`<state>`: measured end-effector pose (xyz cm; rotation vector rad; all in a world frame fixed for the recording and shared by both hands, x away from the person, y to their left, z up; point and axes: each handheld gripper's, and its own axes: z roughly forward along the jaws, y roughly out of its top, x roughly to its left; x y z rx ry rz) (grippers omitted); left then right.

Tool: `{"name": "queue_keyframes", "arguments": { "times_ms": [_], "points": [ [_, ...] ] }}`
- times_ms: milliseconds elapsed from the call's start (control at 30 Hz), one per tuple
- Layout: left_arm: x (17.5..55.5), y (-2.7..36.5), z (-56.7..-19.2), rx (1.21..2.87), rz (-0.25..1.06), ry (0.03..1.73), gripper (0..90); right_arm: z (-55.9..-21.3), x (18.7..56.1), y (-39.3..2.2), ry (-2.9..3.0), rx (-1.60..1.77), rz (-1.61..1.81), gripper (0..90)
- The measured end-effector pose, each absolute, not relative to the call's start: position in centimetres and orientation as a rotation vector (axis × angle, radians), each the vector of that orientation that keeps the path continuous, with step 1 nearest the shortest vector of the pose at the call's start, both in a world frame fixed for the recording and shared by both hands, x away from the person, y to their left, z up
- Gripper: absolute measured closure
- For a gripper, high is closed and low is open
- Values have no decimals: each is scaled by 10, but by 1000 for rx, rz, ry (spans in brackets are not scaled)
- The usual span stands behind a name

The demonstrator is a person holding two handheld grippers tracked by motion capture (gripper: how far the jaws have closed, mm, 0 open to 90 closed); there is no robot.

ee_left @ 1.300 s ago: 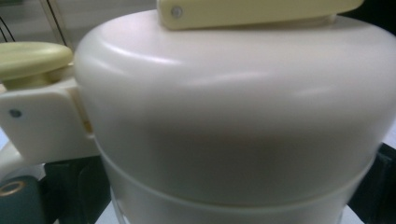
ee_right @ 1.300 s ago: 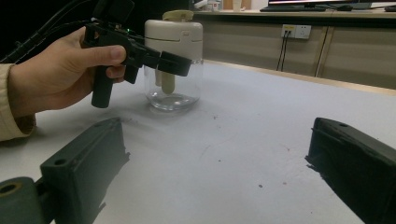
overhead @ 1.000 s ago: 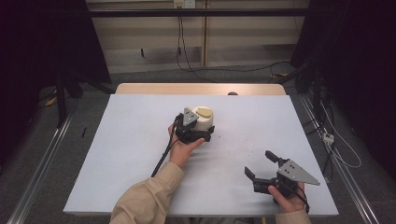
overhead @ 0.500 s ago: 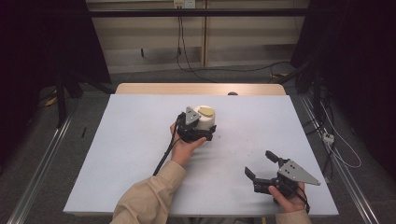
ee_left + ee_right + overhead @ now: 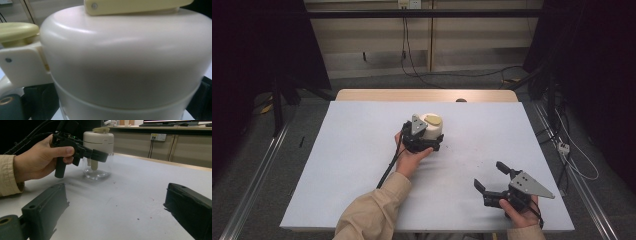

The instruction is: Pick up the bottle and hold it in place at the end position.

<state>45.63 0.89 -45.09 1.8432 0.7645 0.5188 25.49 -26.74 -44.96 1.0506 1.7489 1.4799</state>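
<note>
A jar [image 5: 432, 128] with a cream lid, a pale yellow handle and a clear glass base [image 5: 97, 171] stands upright at the table's middle. My left gripper [image 5: 427, 141] is held level against its near side, one jaw on each side of the jar, and stands open about as wide as the jar. The lid [image 5: 125, 57] sits very close in the left gripper view, hiding most of both jaws. Near the front right of the table my right gripper [image 5: 492, 177] is open with nothing between its fingers [image 5: 47, 207], pointing toward the jar.
The white table [image 5: 352, 150] ends in a wooden strip [image 5: 427, 95] at the far edge. Cables and a power strip [image 5: 563, 148] lie on the floor to the right. A sleeved forearm [image 5: 372, 210] crosses the front middle.
My left gripper has edged slightly farther forward around the jar. The jar and the right gripper have stayed in place.
</note>
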Motion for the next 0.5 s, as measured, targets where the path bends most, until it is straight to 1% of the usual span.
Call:
{"name": "queue_keyframes", "arguments": {
  "times_ms": [500],
  "points": [
    [453, 16, -458, 1819, 506, 730, 48, -453, 265, -262, 1782, 1058, 1445, 31]
  ]
}}
